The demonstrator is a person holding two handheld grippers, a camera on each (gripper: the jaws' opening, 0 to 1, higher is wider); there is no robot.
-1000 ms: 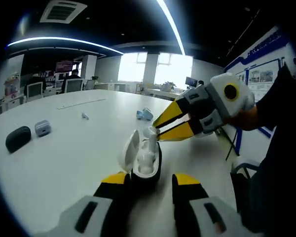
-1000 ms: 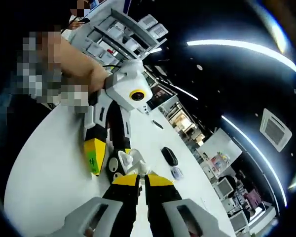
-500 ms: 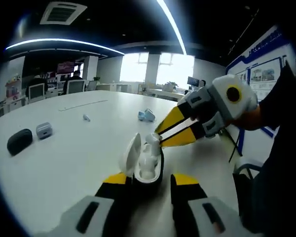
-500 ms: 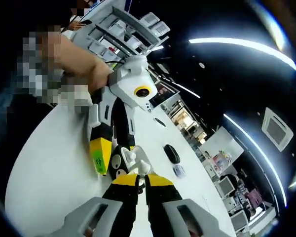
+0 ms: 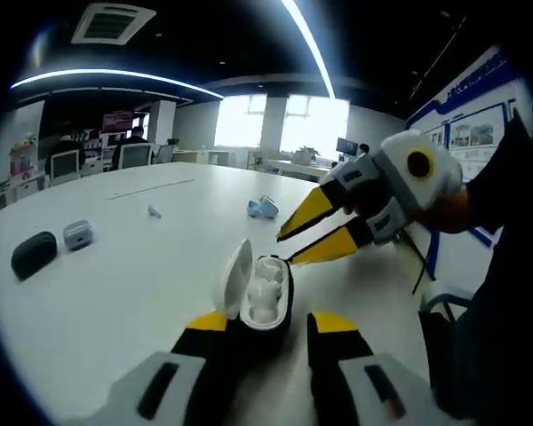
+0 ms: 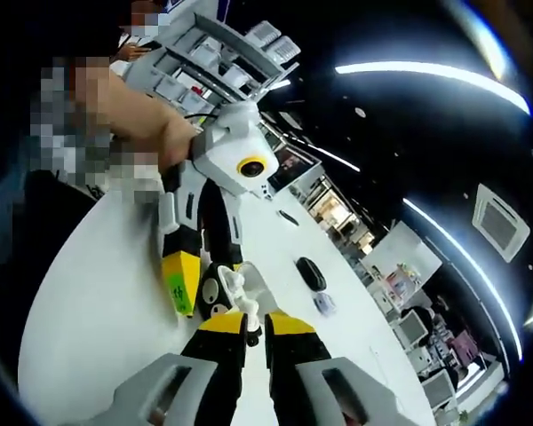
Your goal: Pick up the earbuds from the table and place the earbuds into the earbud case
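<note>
Seating is your concern: both earbuds (image 5: 264,288) look set inside the open case (image 5: 259,302), so check they sit flush. Your left tongs (image 5: 262,324) clamp the case upright on the worktop (image 5: 115,266). Your right tongs (image 5: 284,248) hover just above it, slightly apart, empty, angled downward.

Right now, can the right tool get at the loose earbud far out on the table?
Probably yes. The right tool is open and empty beside the case, and bare table lies between it and the earbud.
</note>
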